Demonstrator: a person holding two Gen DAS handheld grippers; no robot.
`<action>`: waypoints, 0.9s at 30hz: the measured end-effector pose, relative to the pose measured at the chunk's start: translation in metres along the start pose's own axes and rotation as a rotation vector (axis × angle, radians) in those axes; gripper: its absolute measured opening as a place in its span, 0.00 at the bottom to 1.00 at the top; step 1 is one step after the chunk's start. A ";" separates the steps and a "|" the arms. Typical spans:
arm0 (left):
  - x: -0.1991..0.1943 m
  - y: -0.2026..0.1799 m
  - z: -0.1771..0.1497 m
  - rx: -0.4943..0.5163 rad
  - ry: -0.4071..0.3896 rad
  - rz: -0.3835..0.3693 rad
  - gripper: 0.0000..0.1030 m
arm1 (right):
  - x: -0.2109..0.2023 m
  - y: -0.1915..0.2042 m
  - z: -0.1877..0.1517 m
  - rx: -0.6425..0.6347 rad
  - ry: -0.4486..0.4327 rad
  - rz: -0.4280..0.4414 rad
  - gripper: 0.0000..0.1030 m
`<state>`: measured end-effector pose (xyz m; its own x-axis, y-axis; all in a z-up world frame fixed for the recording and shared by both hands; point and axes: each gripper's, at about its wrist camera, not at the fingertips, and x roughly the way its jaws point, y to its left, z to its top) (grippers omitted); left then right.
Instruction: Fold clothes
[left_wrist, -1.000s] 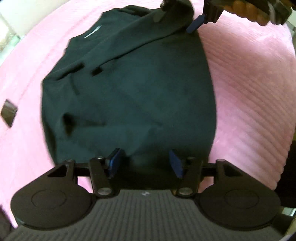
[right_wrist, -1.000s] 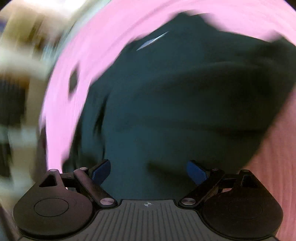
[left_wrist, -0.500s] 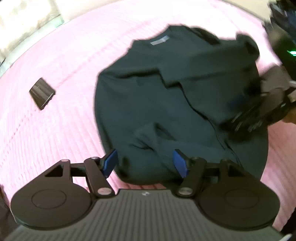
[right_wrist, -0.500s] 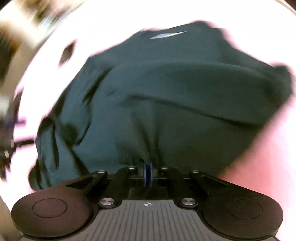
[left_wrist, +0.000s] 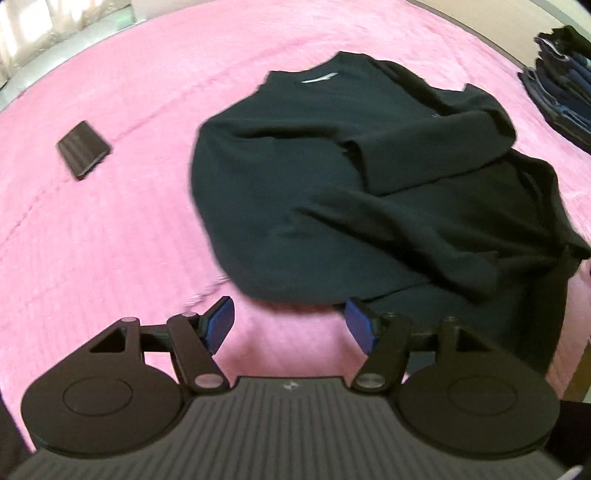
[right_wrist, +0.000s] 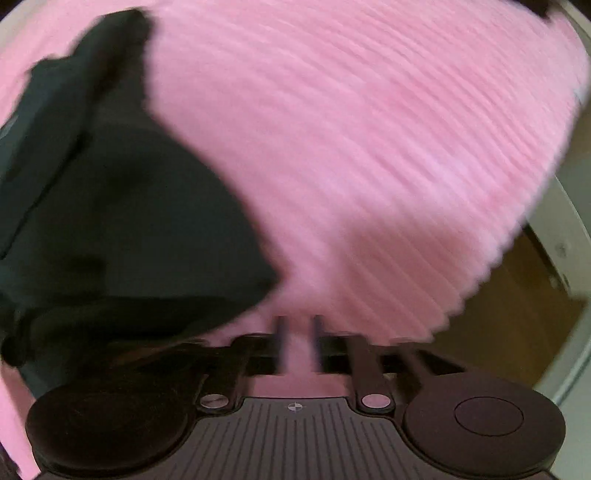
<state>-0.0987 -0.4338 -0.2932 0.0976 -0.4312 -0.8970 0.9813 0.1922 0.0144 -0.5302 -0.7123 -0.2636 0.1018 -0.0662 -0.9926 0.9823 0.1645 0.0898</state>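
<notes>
A dark green long-sleeved top (left_wrist: 332, 192) lies on the pink bedspread (left_wrist: 122, 221), collar at the far side, one sleeve folded across its body. My left gripper (left_wrist: 291, 325) is open and empty, just short of the top's near hem. In the blurred right wrist view the top (right_wrist: 110, 221) fills the left side. My right gripper (right_wrist: 297, 339) hangs over bare pink cover to the right of the cloth, its fingers a narrow gap apart with nothing between them.
A small dark flat case (left_wrist: 83, 149) lies on the bedspread at the left. A stack of folded dark clothes (left_wrist: 561, 92) sits at the far right. The bed's edge and a brown floor (right_wrist: 517, 314) show at the right.
My right gripper was shut on the top's cloth half a second ago; it has let go and swung right over bare cover. My left gripper has pulled back off the top's hem.
</notes>
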 end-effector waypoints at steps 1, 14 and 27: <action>0.003 -0.005 0.002 0.008 0.005 -0.001 0.62 | -0.005 0.011 0.002 -0.048 -0.034 0.008 0.81; 0.057 -0.101 0.030 -0.163 0.076 -0.186 0.54 | 0.034 0.074 0.036 -0.580 -0.122 0.078 0.84; -0.057 0.079 -0.027 -0.501 0.041 0.366 0.11 | 0.008 -0.027 0.058 -0.311 -0.129 -0.043 0.41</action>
<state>-0.0309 -0.3702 -0.2532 0.3968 -0.2264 -0.8895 0.6872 0.7157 0.1244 -0.5473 -0.7742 -0.2692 0.1000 -0.2005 -0.9746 0.8932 0.4497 -0.0009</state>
